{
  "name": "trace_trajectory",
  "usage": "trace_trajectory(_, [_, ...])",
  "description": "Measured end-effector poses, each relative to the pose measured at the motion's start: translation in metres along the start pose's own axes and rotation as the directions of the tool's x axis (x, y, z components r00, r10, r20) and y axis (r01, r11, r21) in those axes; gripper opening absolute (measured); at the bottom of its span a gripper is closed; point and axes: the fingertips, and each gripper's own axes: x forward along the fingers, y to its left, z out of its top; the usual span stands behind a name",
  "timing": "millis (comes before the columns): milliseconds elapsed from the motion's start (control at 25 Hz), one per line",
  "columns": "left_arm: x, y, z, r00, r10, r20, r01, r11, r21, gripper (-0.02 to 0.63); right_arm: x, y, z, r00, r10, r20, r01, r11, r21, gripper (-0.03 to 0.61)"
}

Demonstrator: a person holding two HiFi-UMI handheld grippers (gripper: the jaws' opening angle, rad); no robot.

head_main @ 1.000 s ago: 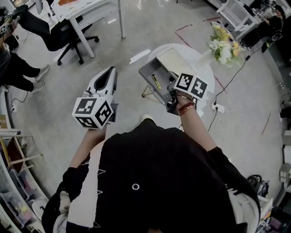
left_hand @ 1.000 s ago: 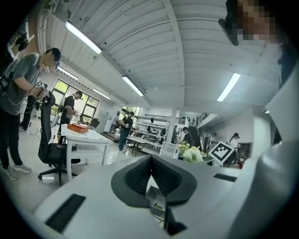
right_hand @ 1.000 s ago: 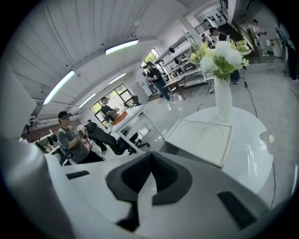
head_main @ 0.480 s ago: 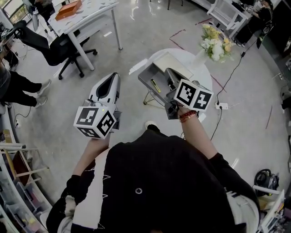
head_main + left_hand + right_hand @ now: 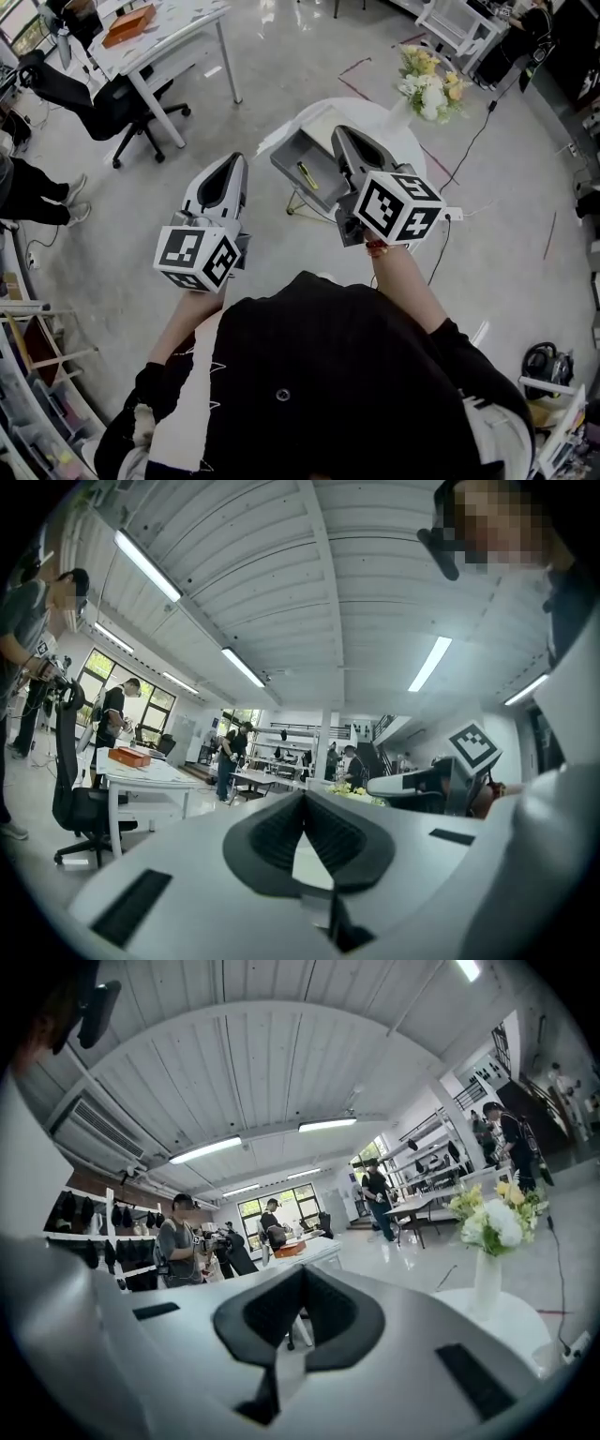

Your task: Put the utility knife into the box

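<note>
1. We held the left gripper [image 5: 231, 164] in the air, left of the round white table [image 5: 409, 148], its jaws pressed together with nothing between them.
2. Our right gripper [image 5: 343, 139] hung over the right part of the grey box [image 5: 289, 161], jaws likewise clenched and empty.
3. The yellow utility knife [image 5: 303, 174] lay inside the box, which sat on the table near the flowers [image 5: 427, 84].
</note>
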Motion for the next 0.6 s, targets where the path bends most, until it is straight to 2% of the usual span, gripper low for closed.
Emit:
trace_trajectory(200, [0.013, -0.01, 0.0, 0.999, 0.035, 0.011, -0.035, 0.999, -0.003, 0.011, 0.0, -0.01, 0.012, 0.998, 0.069, 0.001, -0.069, 0.998, -0.001, 0.006])
trace_trajectory(400, [0.03, -0.025, 0.0, 0.995, 0.089, 0.033, -0.088, 0.995, -0.036, 0.011, 0.005, -0.029, 0.019, 0.993, 0.105, -0.049, -0.108, 0.993, -0.047, 0.006])
trace_trajectory(600, [0.045, -0.048, -0.005, 0.992, 0.123, 0.026, -0.122, 0.992, -0.036, 0.011, 0.004, -0.049, 0.022, 0.987, 0.139, -0.082, -0.144, 0.988, -0.062, 0.006])
